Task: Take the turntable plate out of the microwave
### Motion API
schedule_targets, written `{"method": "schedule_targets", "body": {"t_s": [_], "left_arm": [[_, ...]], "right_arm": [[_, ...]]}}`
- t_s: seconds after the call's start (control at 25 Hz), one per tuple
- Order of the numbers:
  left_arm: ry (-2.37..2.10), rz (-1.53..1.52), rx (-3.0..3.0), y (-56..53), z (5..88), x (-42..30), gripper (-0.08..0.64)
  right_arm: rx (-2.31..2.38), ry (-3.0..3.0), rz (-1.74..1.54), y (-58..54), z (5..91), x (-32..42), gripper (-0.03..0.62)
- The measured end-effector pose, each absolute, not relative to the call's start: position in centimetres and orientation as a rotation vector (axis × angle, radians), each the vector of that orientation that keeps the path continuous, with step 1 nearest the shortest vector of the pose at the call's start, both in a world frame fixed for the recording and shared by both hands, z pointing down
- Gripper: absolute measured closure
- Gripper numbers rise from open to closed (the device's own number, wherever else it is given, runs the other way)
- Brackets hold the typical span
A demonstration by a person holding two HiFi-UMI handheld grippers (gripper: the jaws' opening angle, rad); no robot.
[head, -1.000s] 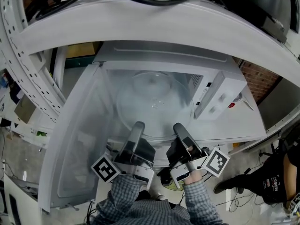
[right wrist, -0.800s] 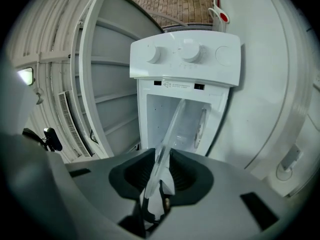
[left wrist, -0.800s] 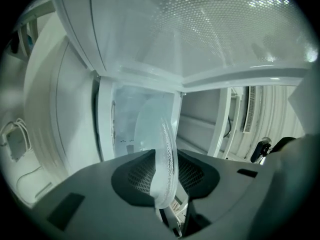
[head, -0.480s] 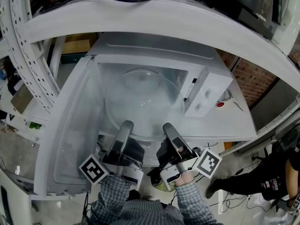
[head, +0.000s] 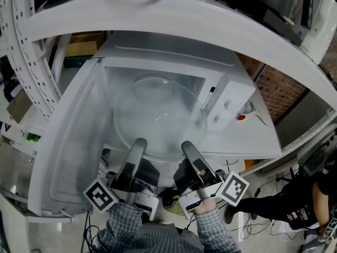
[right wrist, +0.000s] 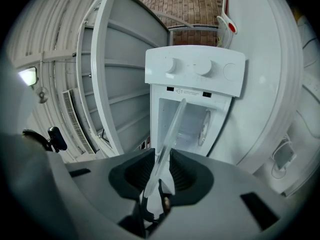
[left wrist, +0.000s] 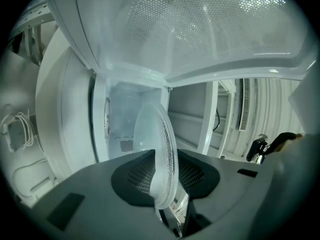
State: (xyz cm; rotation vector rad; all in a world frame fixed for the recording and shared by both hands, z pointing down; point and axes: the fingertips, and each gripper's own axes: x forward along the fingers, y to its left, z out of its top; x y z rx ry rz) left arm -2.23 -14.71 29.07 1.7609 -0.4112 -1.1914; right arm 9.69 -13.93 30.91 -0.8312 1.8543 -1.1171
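Gripping turntable plate (head: 158,115) by its near rim — my left gripper (head: 139,142), right gripper (head: 187,145) both clamped; uneven pull could slip the glass, crack it.

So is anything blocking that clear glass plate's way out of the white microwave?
Nothing visible: left gripper and right gripper clamp the round clear glass plate, and the white microwave door stands wide open.

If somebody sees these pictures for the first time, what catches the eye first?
The clear glass turntable plate, held at its near rim by the left gripper and the right gripper, fingers shut on it. The white microwave has its door open at the left.
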Motion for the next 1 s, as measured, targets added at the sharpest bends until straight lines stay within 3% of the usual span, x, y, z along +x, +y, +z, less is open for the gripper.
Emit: {"method": "schedule_targets", "body": {"t_s": [1.0], "left_arm": [[-0.356, -1.206, 1.713, -12.2, 28.7, -2.0, 0.454]], "right_arm": [[-0.893, 1.873, -1.080, -11.0, 29.8, 10.0, 0.502]]}}
